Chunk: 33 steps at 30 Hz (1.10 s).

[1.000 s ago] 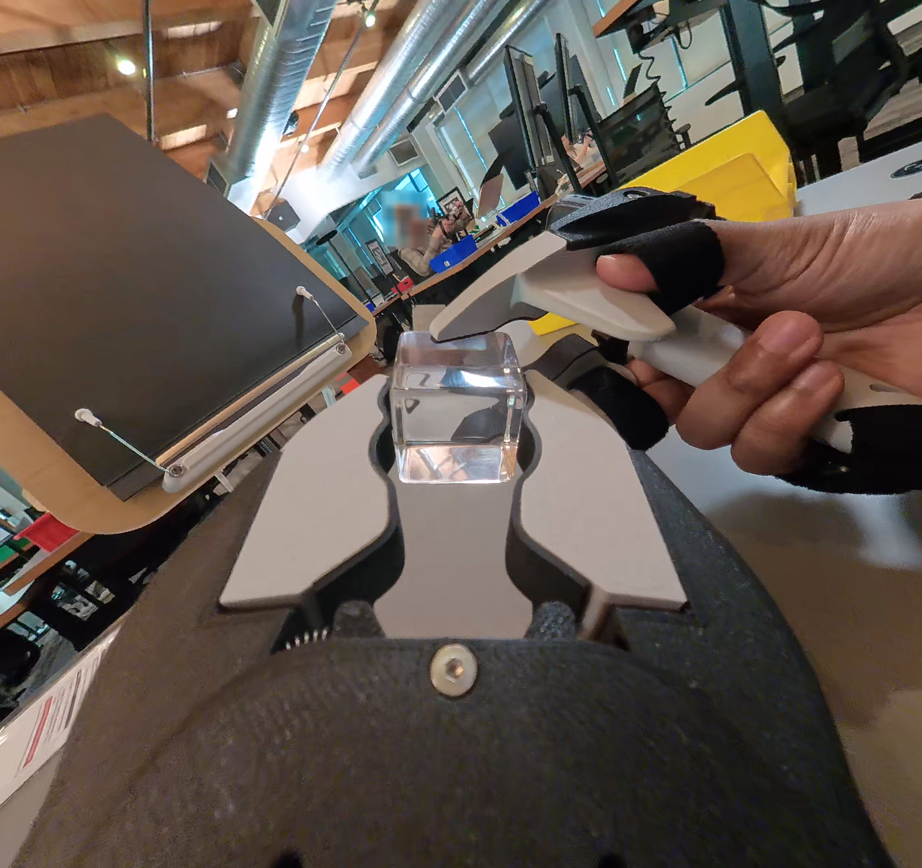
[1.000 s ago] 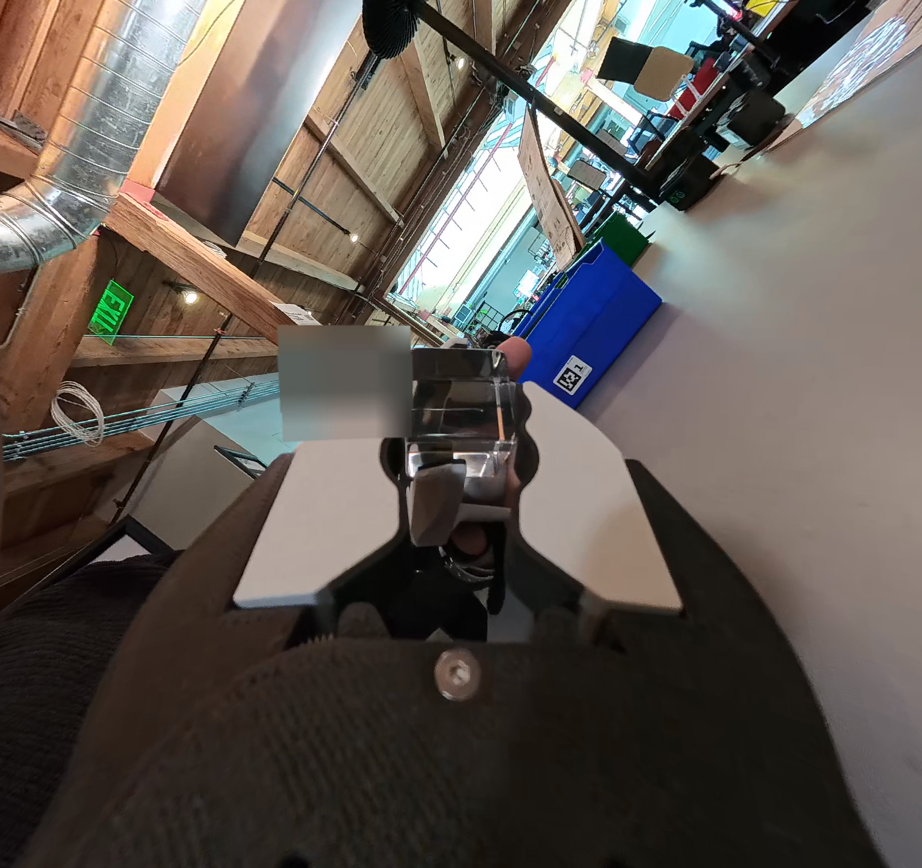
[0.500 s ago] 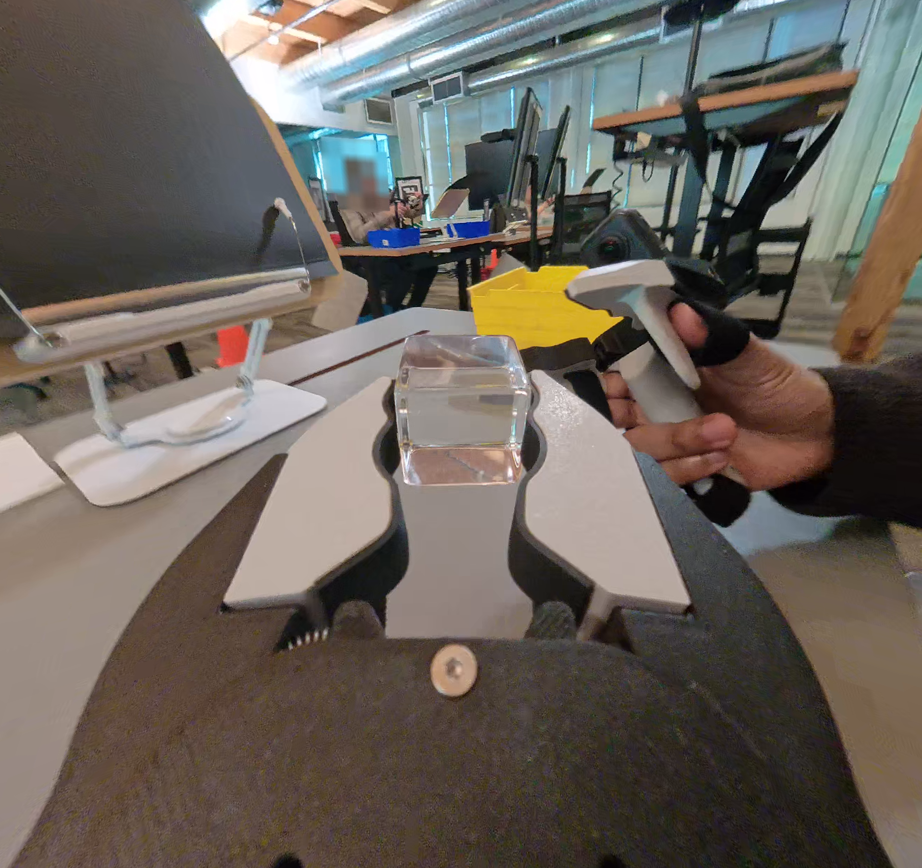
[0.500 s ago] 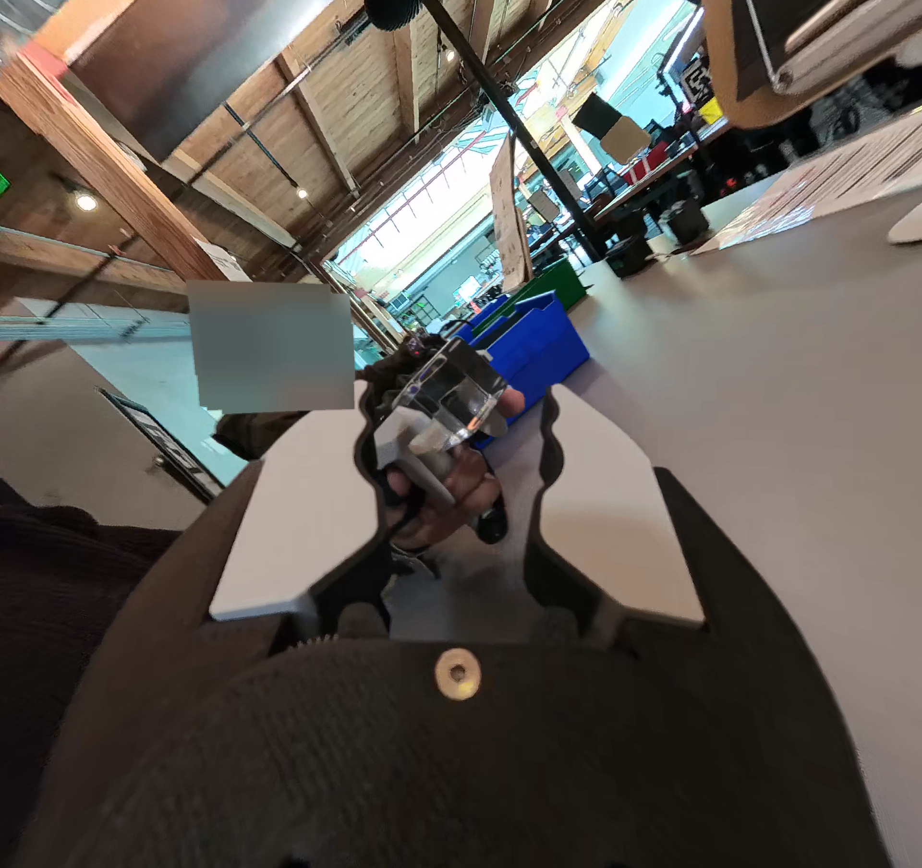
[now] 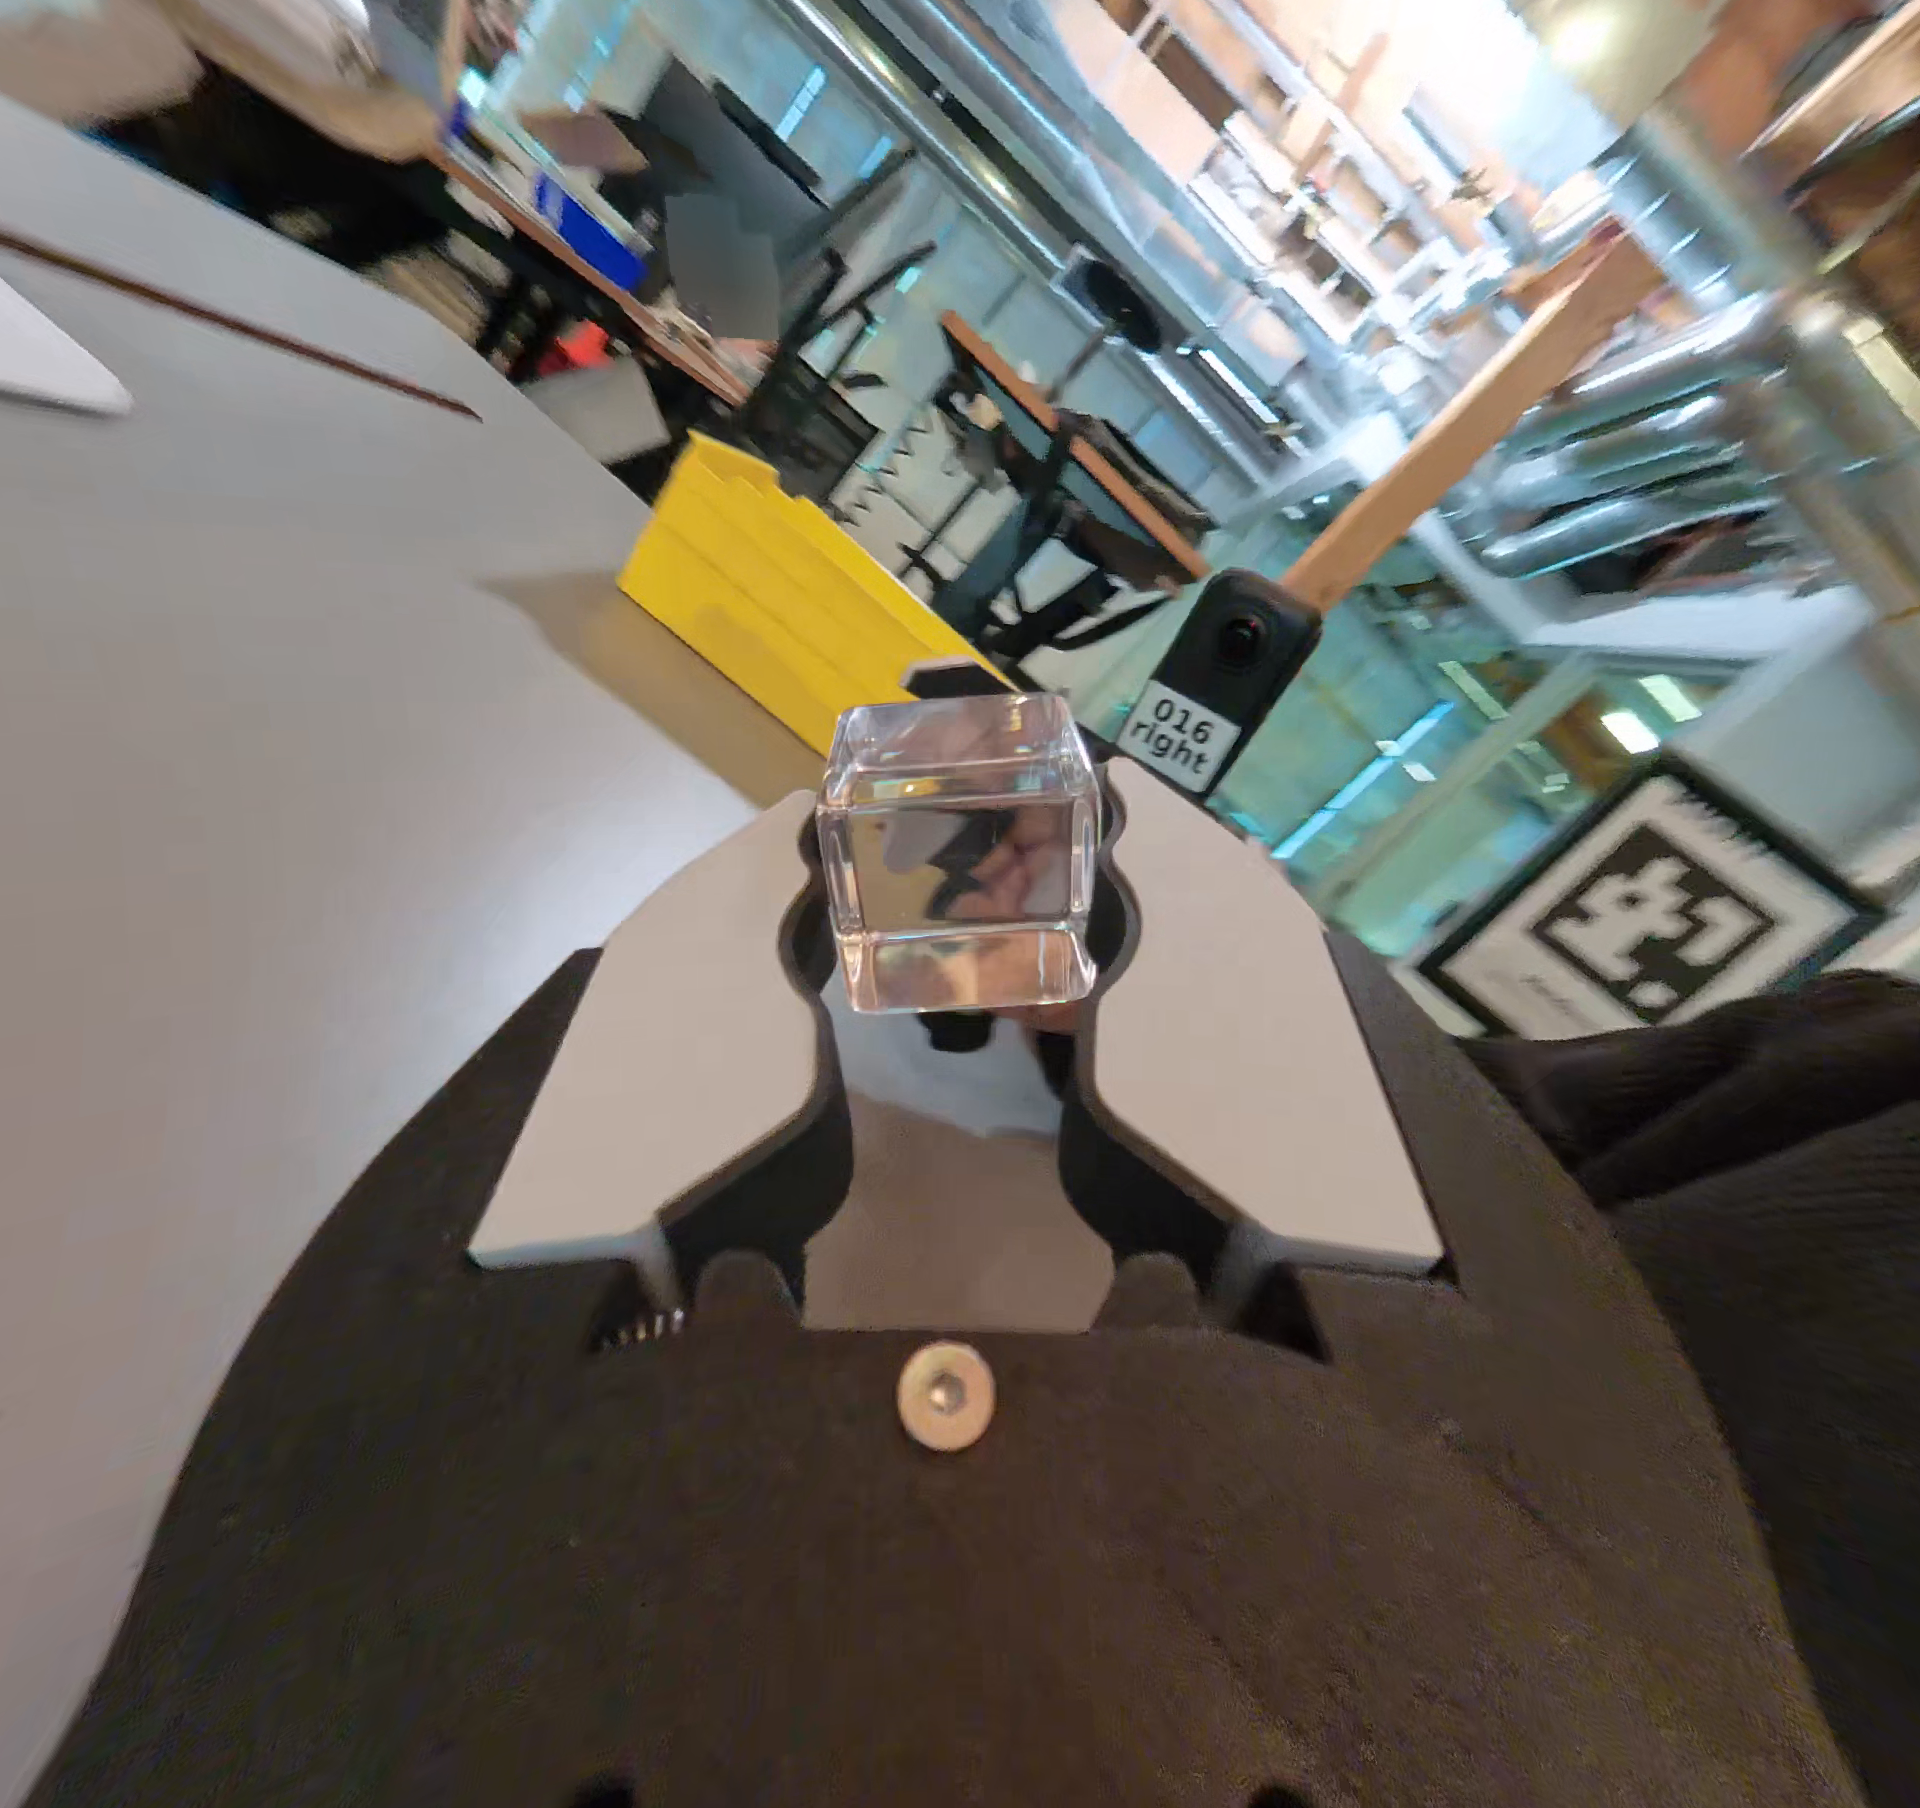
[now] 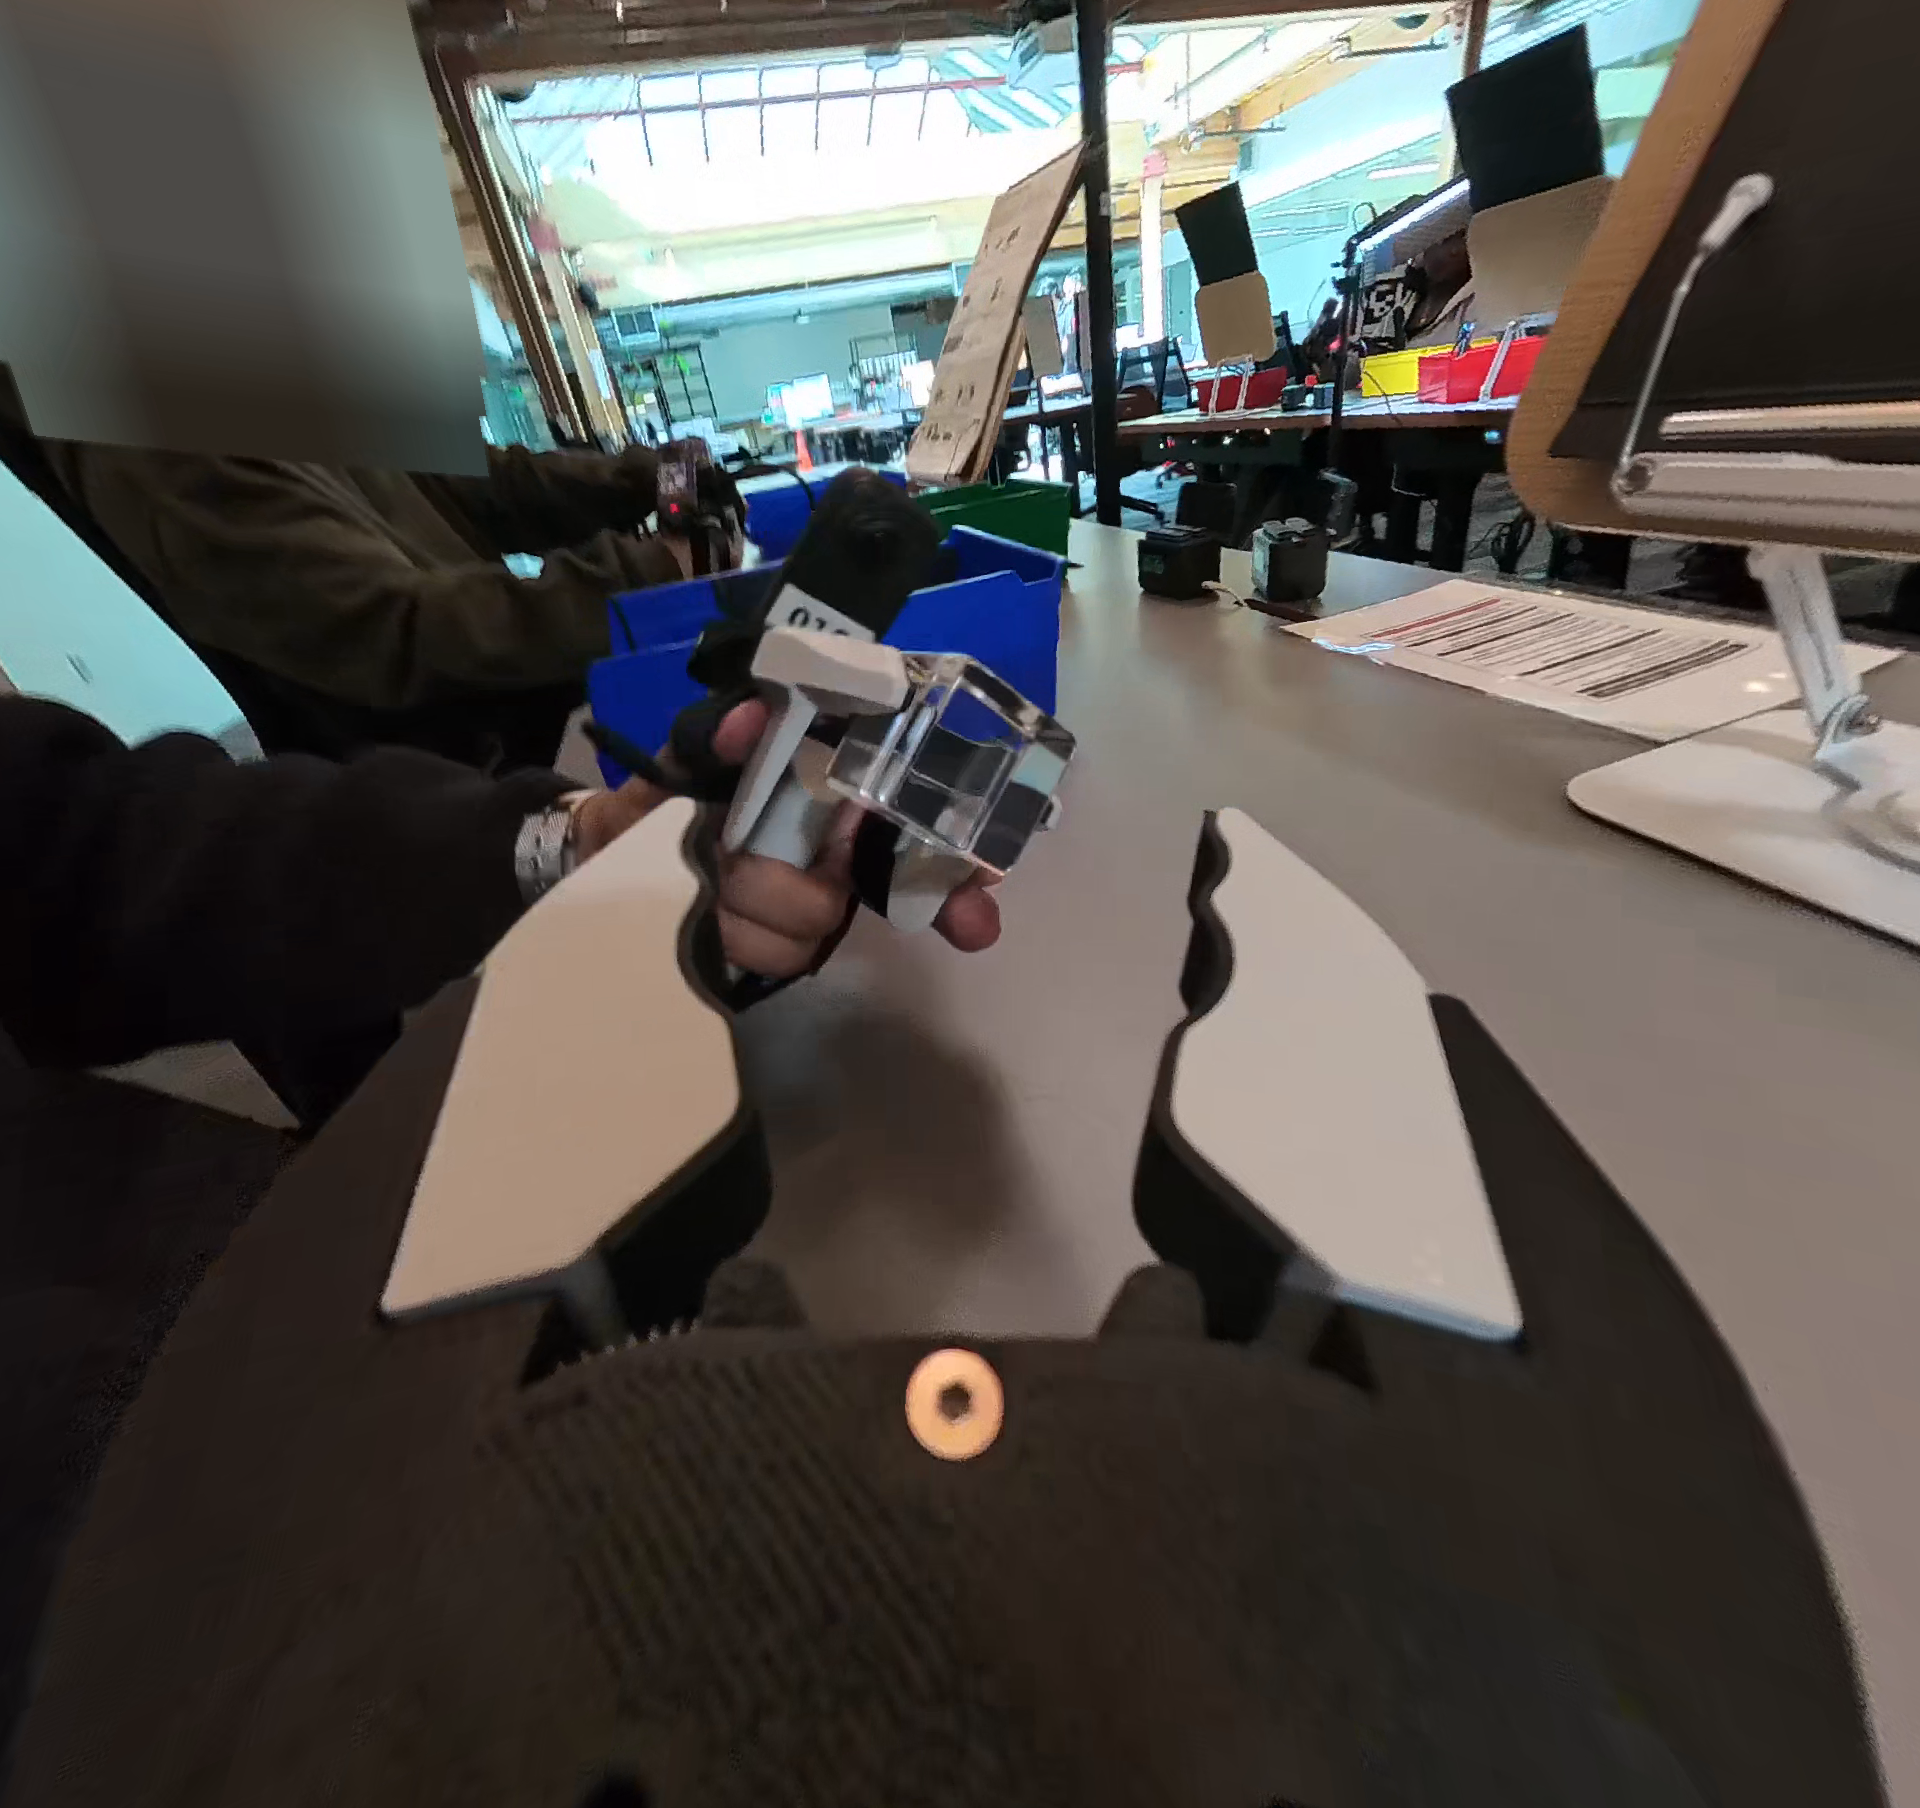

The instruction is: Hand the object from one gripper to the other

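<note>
A clear glass-like cube [image 5: 956, 865] sits clamped between the two grey fingers of my left gripper [image 5: 956, 859], which is shut on it and held above the grey table [image 5: 260, 719]. In the right wrist view the cube [image 6: 966, 771] shows in the left gripper [image 6: 930, 787], held by a hand in a dark sleeve. My right gripper [image 6: 956, 854] is wide open and empty. It is a short way back from the cube and faces it. The right gripper's black camera [image 5: 1236, 636] shows just behind the cube in the left wrist view.
Yellow bins [image 5: 769, 595] stand on the table beyond the cube. Blue bins [image 6: 977, 615] stand behind the left gripper. A printed sheet [image 6: 1558, 657] and a board on a white stand [image 6: 1745, 813] are at the right. A black-and-white marker tag [image 5: 1652, 917] shows at the right. One gripper's finger ends stand about 5 centimeters off the other's.
My right gripper's jaws were close around the cube, then opened wide and drew back. The left gripper kept the cube. Both views have swung round.
</note>
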### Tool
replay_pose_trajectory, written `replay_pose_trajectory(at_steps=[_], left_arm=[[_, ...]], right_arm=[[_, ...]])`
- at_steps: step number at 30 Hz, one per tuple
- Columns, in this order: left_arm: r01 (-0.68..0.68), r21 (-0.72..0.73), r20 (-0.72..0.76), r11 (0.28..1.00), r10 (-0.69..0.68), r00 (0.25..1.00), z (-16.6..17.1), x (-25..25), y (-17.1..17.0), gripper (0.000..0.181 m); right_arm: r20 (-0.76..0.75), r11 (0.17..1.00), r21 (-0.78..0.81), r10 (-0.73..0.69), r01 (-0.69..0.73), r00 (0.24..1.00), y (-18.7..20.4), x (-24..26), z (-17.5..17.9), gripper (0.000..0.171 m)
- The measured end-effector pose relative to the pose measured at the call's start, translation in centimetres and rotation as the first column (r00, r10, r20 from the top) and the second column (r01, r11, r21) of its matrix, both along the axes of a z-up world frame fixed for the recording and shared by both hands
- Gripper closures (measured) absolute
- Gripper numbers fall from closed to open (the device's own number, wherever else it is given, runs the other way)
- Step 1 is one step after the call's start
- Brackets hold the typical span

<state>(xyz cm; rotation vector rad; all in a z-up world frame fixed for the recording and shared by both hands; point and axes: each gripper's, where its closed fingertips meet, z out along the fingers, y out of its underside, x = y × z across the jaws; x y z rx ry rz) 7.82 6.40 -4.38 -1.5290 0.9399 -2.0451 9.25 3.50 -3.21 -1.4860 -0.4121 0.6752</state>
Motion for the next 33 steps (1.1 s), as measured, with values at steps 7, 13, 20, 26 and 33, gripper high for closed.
replay_pose_trajectory(at_steps=[7,13,20,26,33], left_arm=[[0.250,-0.226,-0.013,0.941,-0.260,0.966,-0.7,0.1,-2.5,0.133],[0.369,-0.309,-0.023,0.876,-0.395,0.918,-1.1,0.1,-4.7,0.134],[0.413,-0.318,-0.040,0.853,-0.447,0.894,-1.5,0.2,-5.9,0.134],[0.428,-0.340,-0.014,0.837,-0.460,0.888,-1.3,0.0,-6.1,0.133],[0.345,-0.271,-0.019,0.899,-0.363,0.932,-1.3,0.5,-5.2,0.101]], right_arm=[[0.229,0.999,0.051,0.000,-0.012,0.973,-0.3,-1.7,-1.5,0.087],[0.360,0.996,0.088,-0.009,-0.024,0.933,-0.5,-2.5,-2.4,0.095],[0.443,0.990,0.132,-0.015,-0.049,0.896,-1.0,-3.3,-2.7,0.122],[0.457,0.992,0.117,-0.008,-0.051,0.889,-1.2,-3.4,-2.7,0.124],[0.386,0.999,0.044,0.005,-0.024,0.922,-0.9,-2.9,-2.4,0.125]])
